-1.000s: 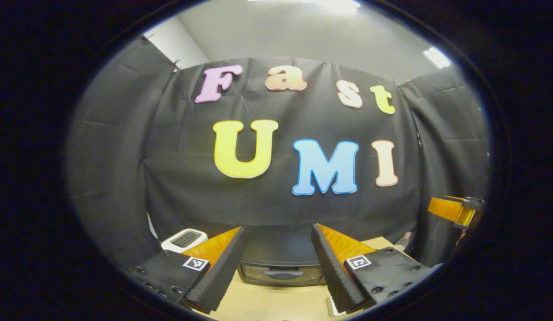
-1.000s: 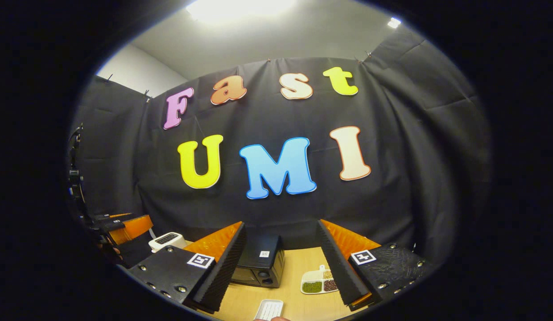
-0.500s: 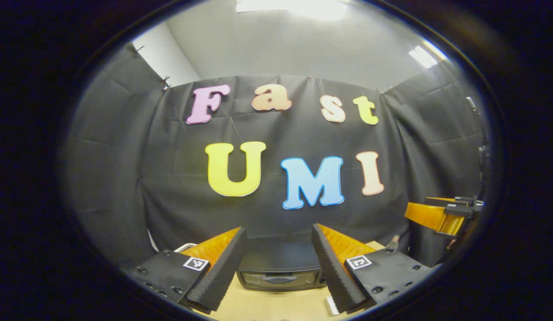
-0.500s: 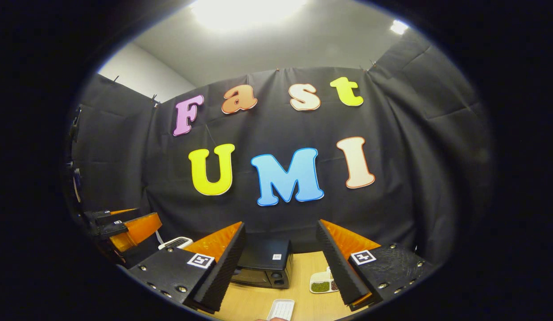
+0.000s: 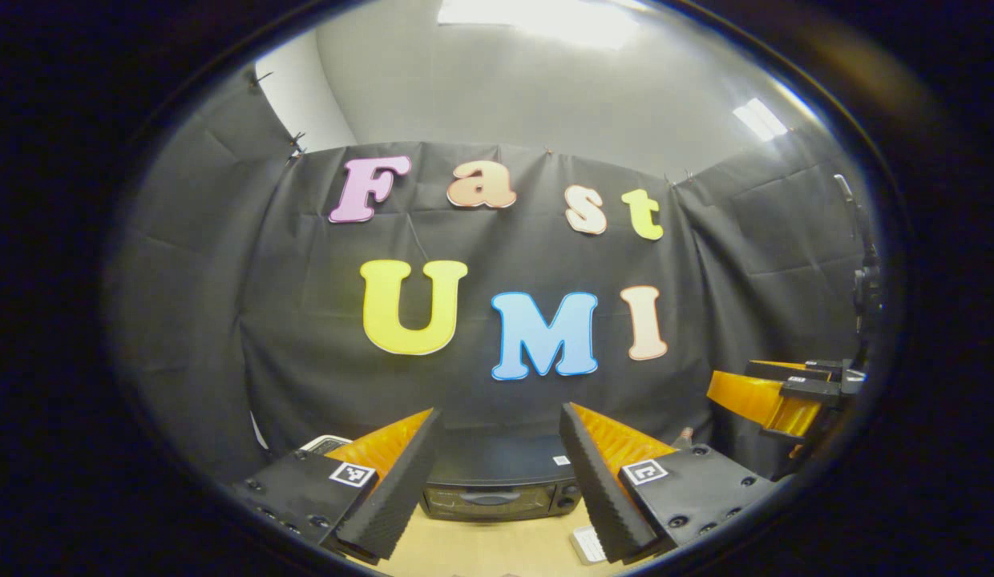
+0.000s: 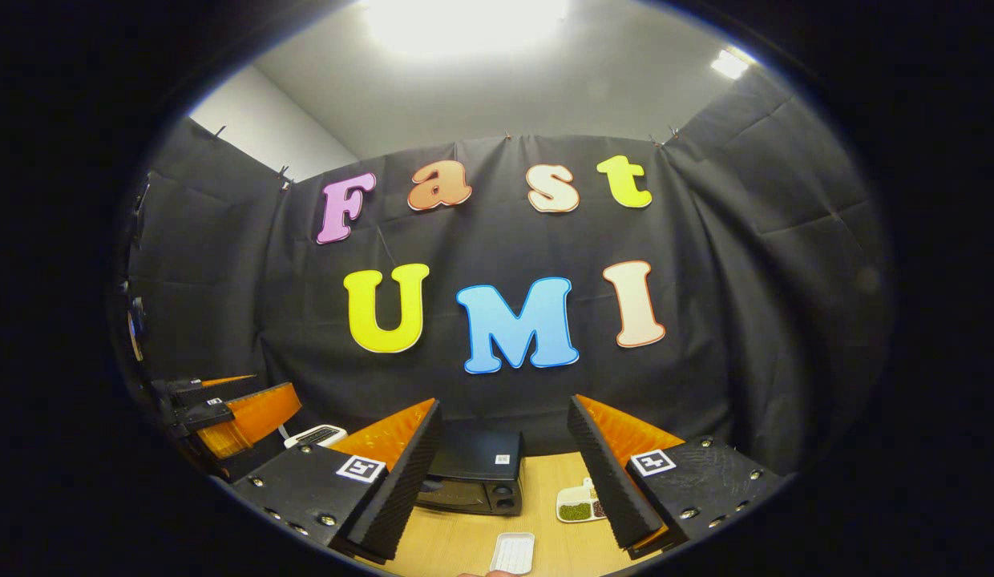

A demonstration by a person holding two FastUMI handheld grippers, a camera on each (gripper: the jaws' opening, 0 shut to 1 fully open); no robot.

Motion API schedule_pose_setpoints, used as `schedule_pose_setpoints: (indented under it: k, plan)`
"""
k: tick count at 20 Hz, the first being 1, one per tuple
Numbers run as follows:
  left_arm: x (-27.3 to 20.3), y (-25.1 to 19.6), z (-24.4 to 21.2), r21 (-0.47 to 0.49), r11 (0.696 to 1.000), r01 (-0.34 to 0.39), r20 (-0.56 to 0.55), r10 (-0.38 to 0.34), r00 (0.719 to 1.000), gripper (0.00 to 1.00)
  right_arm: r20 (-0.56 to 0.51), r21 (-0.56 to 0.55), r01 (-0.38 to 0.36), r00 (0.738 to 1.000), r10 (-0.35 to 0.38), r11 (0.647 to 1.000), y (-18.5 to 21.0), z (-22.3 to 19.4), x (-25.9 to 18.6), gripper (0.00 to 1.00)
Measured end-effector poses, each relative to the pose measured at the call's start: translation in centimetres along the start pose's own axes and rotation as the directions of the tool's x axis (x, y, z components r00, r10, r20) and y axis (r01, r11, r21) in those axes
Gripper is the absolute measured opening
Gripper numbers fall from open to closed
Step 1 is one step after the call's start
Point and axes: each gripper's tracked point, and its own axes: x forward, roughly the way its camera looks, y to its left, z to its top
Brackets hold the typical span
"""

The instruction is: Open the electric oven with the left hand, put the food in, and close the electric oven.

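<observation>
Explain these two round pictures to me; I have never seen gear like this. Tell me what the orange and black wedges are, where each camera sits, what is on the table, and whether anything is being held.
Each picture comes from a camera that rides on a hand-held two-finger gripper and looks forward along its fingers. The wedges at the bottom are those fingers: the left gripper in the left gripper view, the right gripper in the right gripper view. Both stand open and hold nothing. On the wooden table sits a black electric oven, door shut. Near it lie a small divided dish of beans or grains, a white tray and a white appliance at the far left. Each view also catches the other gripper at its edge.
</observation>
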Motion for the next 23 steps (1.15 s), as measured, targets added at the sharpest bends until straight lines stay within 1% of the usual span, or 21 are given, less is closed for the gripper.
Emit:
schedule_pose_setpoints:
  k: [2, 6, 9, 11, 12, 13, 15, 16, 18, 19, 20, 21, 22, 23]
  plan:
    - [-0.2, 0.3, -0.1, -0.005, 1.0, 0.006, -0.002, -0.006, 1.0, 0.94, 0.003, -0.015, -0.001, 1.0, 0.001, 1.0, 0.3, 0.0, -0.4, 0.95]
    - [0.0, -0.8, 0.0, -0.047, 0.999, 0.011, 0.014, -0.01, 1.0, 0.97, 0.018, -0.007, -0.013, 1.0, 0.013, 1.0, -0.2, 0.4, -1.2, 0.95]
    - [0.3, -2.3, 0.0, -0.039, 0.999, 0.004, 0.016, -0.003, 1.0, 0.97, 0.022, 0.007, -0.021, 1.0, 0.021, 1.0, -2.0, 0.5, -1.3, 0.95]
    - [1.0, -4.1, -0.2, -0.028, 1.0, -0.007, 0.024, 0.007, 1.0, 0.97, 0.031, 0.015, -0.026, 0.999, 0.025, 1.0, -4.0, 0.6, -1.3, 0.95]
    - [1.5, -5.2, -0.3, -0.03, 0.999, -0.016, 0.032, 0.017, 0.999, 0.97, 0.039, 0.011, -0.023, 0.999, 0.022, 1.0, -5.7, 0.7, -1.2, 0.95]
    - [3.9, -6.1, 1.4, -0.035, 0.999, -0.03, 0.039, 0.031, 0.999, 0.97, 0.044, 0.003, -0.017, 0.999, 0.017, 1.0, -7.5, 0.7, -1.1, 0.95]
    - [4.7, -8.9, 1.1, -0.043, 0.997, -0.07, 0.071, 0.073, 0.995, 0.96, 0.055, -0.022, -0.01, 0.998, 0.012, 1.0, -11.4, 0.7, -1.0, 0.95]
    - [5.2, -10.3, 1.0, -0.048, 0.994, -0.102, 0.102, 0.107, 0.989, 0.96, 0.067, -0.039, 0.001, 0.998, 0.001, 0.999, -14.0, 0.8, -0.9, 0.96]
    - [6.0, -14.0, 0.3, -0.066, 0.985, -0.157, 0.151, 0.165, 0.975, 0.96, 0.126, -0.074, 0.025, 0.992, -0.016, 0.997, -19.2, 1.1, -0.8, 0.95]
    - [6.5, -16.1, -0.3, -0.082, 0.982, -0.171, 0.172, 0.183, 0.968, 0.96, 0.168, -0.081, 0.033, 0.986, -0.019, 0.996, -21.8, 1.5, -0.8, 0.95]
    - [7.3, -18.9, -1.5, -0.103, 0.981, -0.162, 0.178, 0.178, 0.968, 0.97, 0.205, -0.087, 0.038, 0.979, -0.019, 0.995, -24.2, 1.3, -0.9, 0.95]
    - [8.1, -22.0, -3.1, -0.124, 0.982, -0.142, 0.169, 0.161, 0.972, 0.97, 0.219, -0.106, 0.05, 0.975, -0.026, 0.993, -26.7, 0.1, -1.0, 0.96]
    - [8.9, -25.1, -5.2, -0.15, 0.982, -0.117, 0.146, 0.139, 0.98, 0.97, 0.209, -0.127, 0.062, 0.977, -0.035, 0.99, -29.4, -1.6, -1.1, 1.0]
    - [9.7, -28.0, -7.5, -0.179, 0.978, -0.106, 0.12, 0.129, 0.984, 0.97, 0.178, -0.143, 0.064, 0.983, -0.038, 0.988, -31.8, -3.8, -1.0, 0.95]
